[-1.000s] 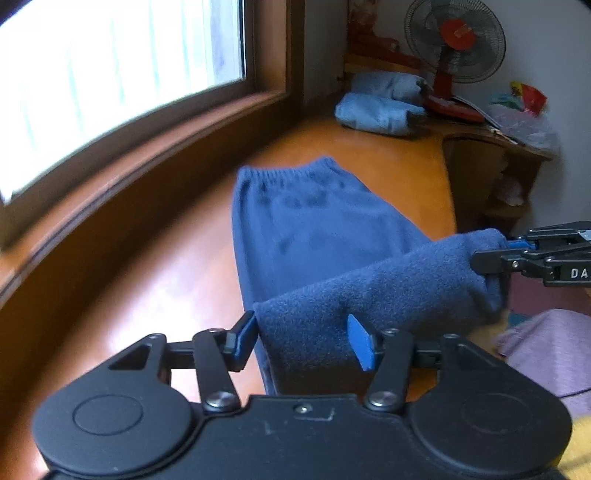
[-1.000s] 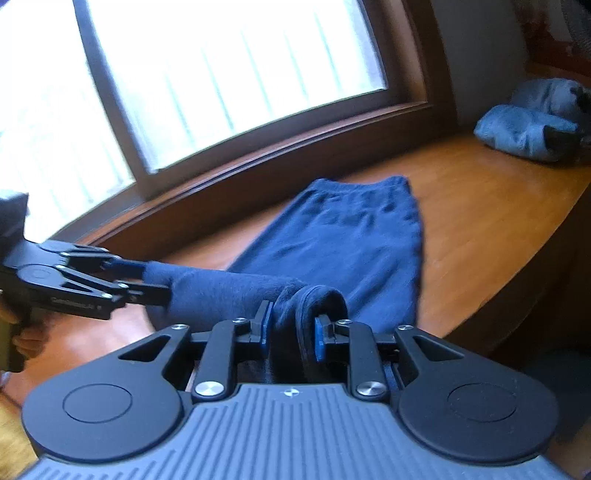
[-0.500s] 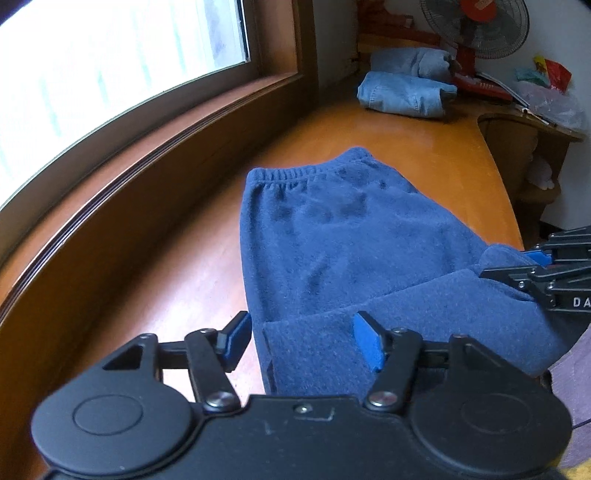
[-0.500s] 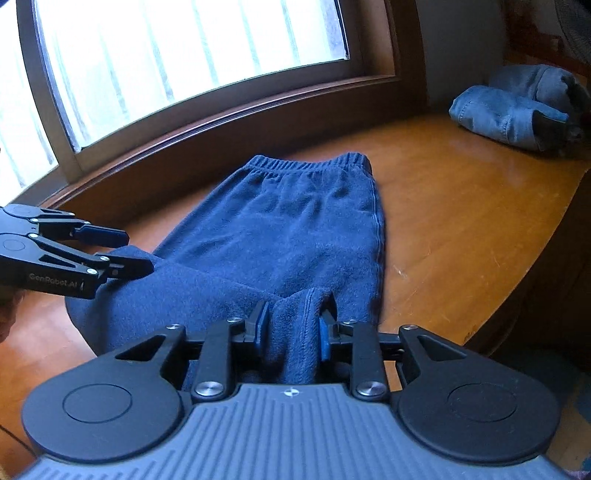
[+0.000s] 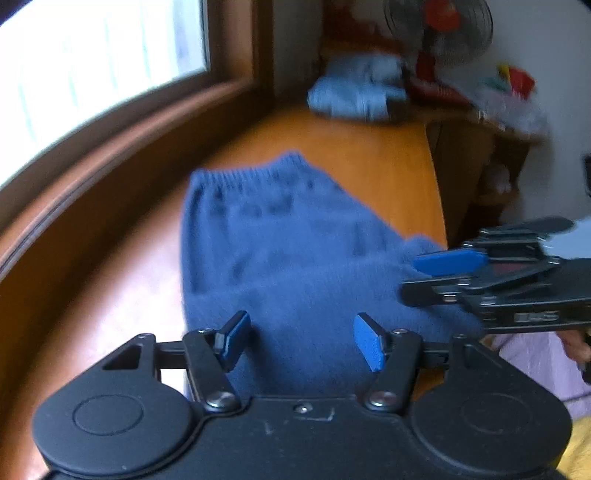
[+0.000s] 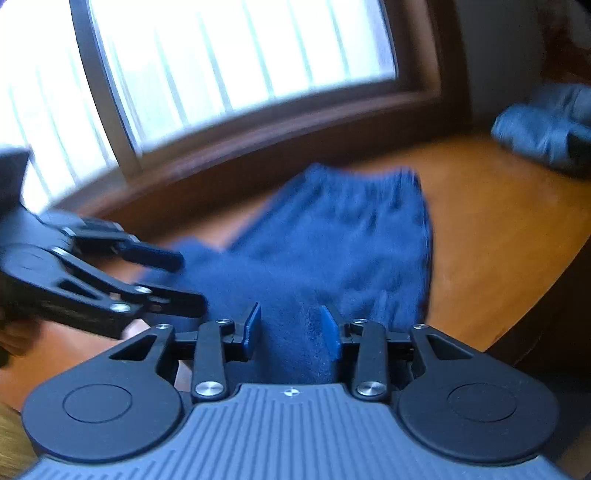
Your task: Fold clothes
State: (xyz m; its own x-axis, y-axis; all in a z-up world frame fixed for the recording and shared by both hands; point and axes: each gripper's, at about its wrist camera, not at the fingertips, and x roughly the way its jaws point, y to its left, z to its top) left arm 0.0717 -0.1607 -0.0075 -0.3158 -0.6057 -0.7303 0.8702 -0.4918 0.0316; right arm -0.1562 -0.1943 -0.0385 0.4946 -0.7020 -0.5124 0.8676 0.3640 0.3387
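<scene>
The left claw (image 5: 301, 341) now stands apart over the blue trousers (image 5: 280, 251), and the right claw (image 6: 291, 328), clamped on the folded hem half a second ago, has spread and released it. The fold lies at centre frame on the counter (image 5: 369, 147), so this fold looks finished. Both views are motion-blurred; the near hem hides behind the claws.

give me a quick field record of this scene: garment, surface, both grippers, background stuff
garment: blue fleece pants, near end doubled over toward the waistband
surface: orange wooden tabletop beside a window
left gripper: open, fabric between its fingers
right gripper: open, fabric between its fingers
background: folded jeans, a fan
image quality: motion blurred
</scene>
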